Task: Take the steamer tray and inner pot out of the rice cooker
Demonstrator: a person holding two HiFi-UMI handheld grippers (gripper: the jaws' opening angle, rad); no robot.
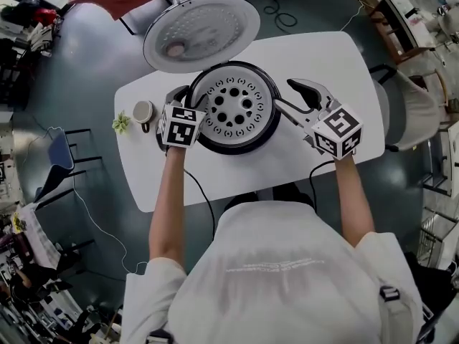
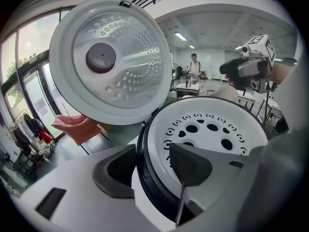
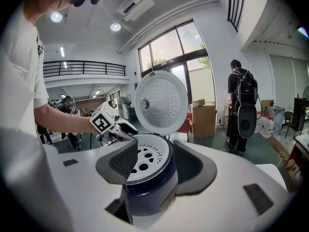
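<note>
The left gripper's (image 2: 152, 167) jaws stand apart astride the near-left rim of the rice cooker (image 3: 149, 192), one pad outside the dark wall and the other over the edge of the steamer tray (image 1: 247, 113). Neither pad visibly presses. The right gripper's (image 3: 155, 162) jaws are also apart, at the cooker's right side, with the cooker's body and the tray's rim seen between them; whether either pad touches cannot be told. The white perforated tray sits level in the cooker's mouth and covers the inner pot, which does not show. The lid (image 1: 201, 31) stands open at the far side. The cooker stands mid-worktop (image 1: 323, 56), and a cup (image 1: 143, 112) and a small green plant (image 1: 121, 122) sit to its left.
</note>
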